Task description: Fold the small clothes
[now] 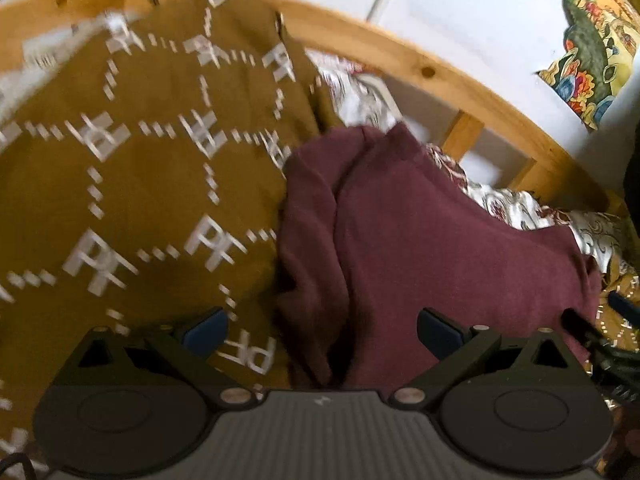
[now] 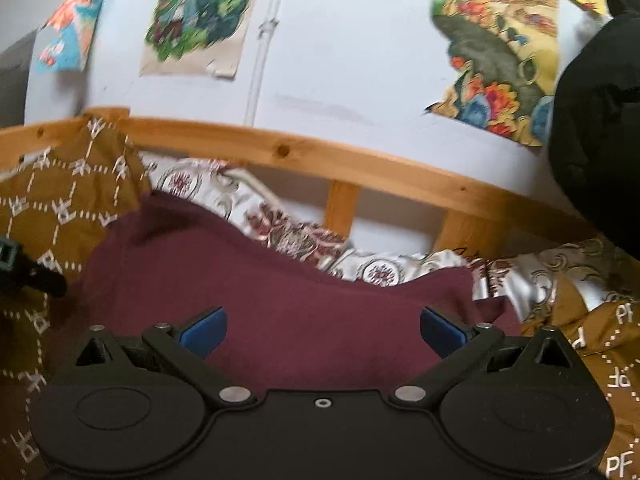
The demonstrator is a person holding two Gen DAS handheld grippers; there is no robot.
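L gripper has its blue-padded fingers spread wide, nothing between them — it hangs just above the near part of the maroon garment, which shows a lengthwise crease on its left side. R gripper is likewise wide apart w/ blue pads gripping nothing, and hovers over the same maroon garment, seen here as a broad flat spread w/ a wavy far edge. The garment lies on a mustard-brown blanket printed w/ white "PF" marks and dotted lines; blanket shows on both sides of it in the right view. Beyond the garment's far edge, a white sheet w/ a maroon floral print lies bunched against a wooden bed rail. Behind the rail — a pale wall w/ colourful posters. A dark object, too blurred to identify, fills the upper right of the right view. Both views are motion-blurred.
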